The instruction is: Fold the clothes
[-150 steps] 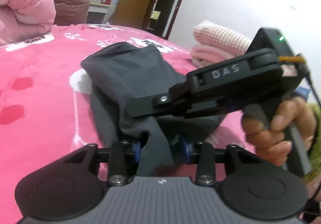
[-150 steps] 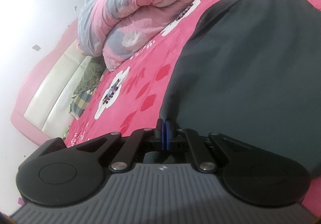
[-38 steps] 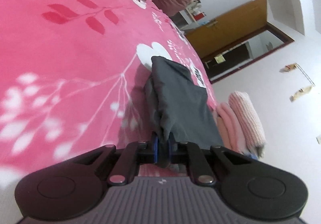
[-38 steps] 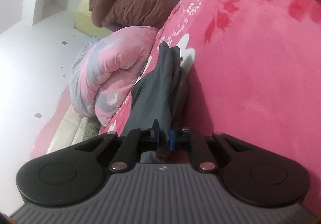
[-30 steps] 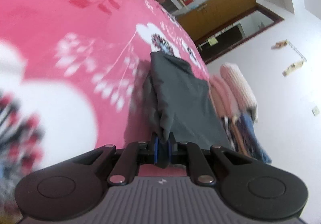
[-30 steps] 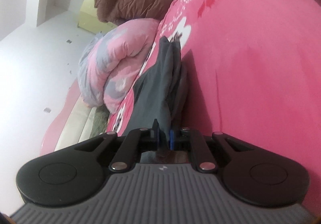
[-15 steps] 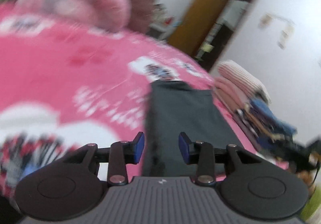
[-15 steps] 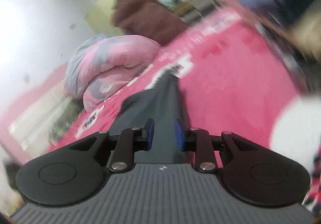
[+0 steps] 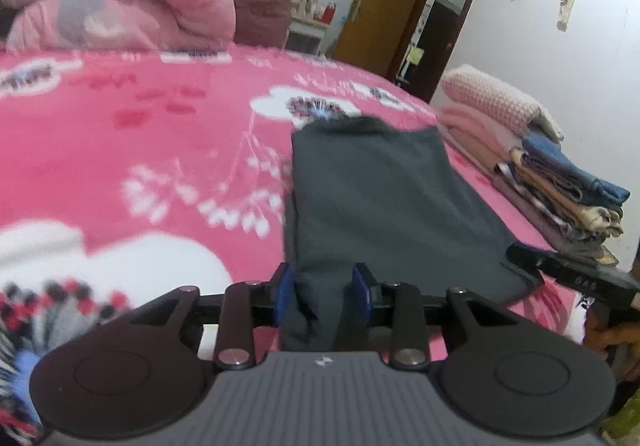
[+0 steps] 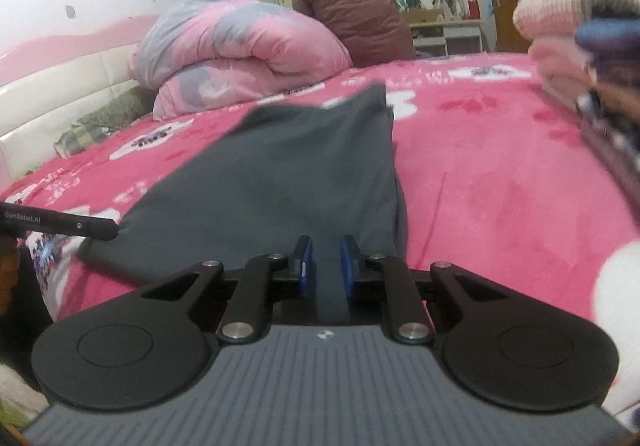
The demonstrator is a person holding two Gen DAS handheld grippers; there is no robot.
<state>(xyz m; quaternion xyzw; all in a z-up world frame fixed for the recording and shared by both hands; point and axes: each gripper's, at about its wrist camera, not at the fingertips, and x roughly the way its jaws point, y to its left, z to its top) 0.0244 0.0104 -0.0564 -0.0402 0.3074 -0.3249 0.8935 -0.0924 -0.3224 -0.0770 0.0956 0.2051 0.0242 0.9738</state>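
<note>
Grey garment (image 9: 384, 202) lies folded flat on the pink bedspread (image 9: 120, 134), a long rectangle; all places below are given from it. Left gripper (image 9: 322, 292) sits at its near left corner, blue pads (image 9: 285, 288) spread apart, the corner's cloth between them but not pinched; these jaws have just been closing slightly after letting go. Right gripper (image 10: 324, 270) sits at the near right corner, pads (image 10: 306, 266) a narrow gap apart, cloth showing in the gap, no squeeze visible; these jaws have also just been closing. In the right wrist view the left gripper's finger tip reaches the garment's near left corner. Beyond its far left end: a rolled pink-and-grey quilt (image 10: 240, 46). Past its far end, a person in a brown coat (image 10: 348, 6) stands by a dresser. To its right, near the bed's edge: a stack of folded clothes (image 9: 532, 174), pink knit on top.
</note>
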